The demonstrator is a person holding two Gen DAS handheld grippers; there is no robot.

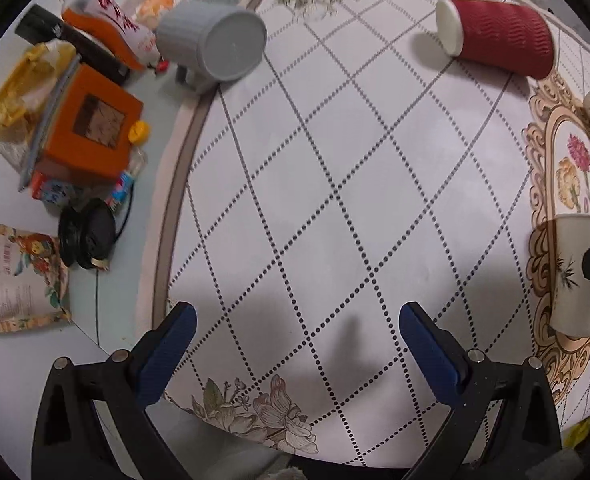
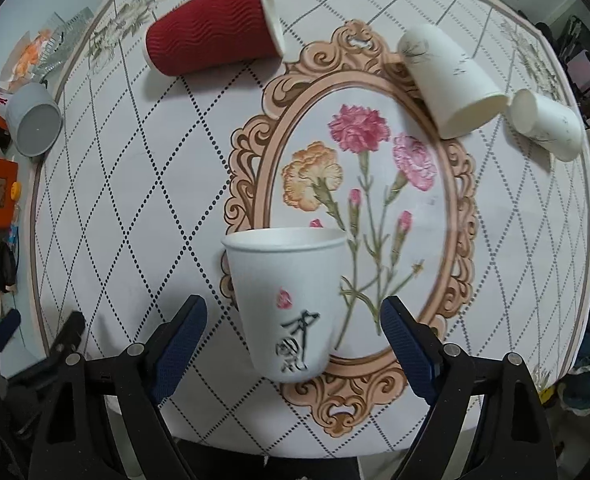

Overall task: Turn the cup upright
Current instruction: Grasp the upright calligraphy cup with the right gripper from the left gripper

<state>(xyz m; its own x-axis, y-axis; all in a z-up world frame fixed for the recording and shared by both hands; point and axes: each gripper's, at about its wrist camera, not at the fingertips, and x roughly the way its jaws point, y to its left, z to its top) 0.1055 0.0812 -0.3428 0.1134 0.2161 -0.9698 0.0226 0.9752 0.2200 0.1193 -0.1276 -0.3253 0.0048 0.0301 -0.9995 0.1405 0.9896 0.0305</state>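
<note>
A white paper cup (image 2: 283, 300) with black script and a pink petal stands upright on the floral table mat between the fingers of my right gripper (image 2: 293, 340). The jaws are open and clear of its sides. The same cup shows at the right edge of the left wrist view (image 1: 575, 276). A red ripple cup (image 2: 211, 28) lies on its side at the back; it also shows in the left wrist view (image 1: 499, 36). Two white cups (image 2: 451, 80) (image 2: 547, 122) lie on their sides at the back right. My left gripper (image 1: 295, 344) is open and empty over the mat.
A grey mug (image 1: 215, 40) lies tipped at the mat's left edge. Left of the mat are an orange box (image 1: 91, 124), snack bags (image 1: 111, 20), a black cable reel (image 1: 87, 240) and a printed packet (image 1: 15, 276). The mat's near edge (image 2: 295, 448) overhangs the table.
</note>
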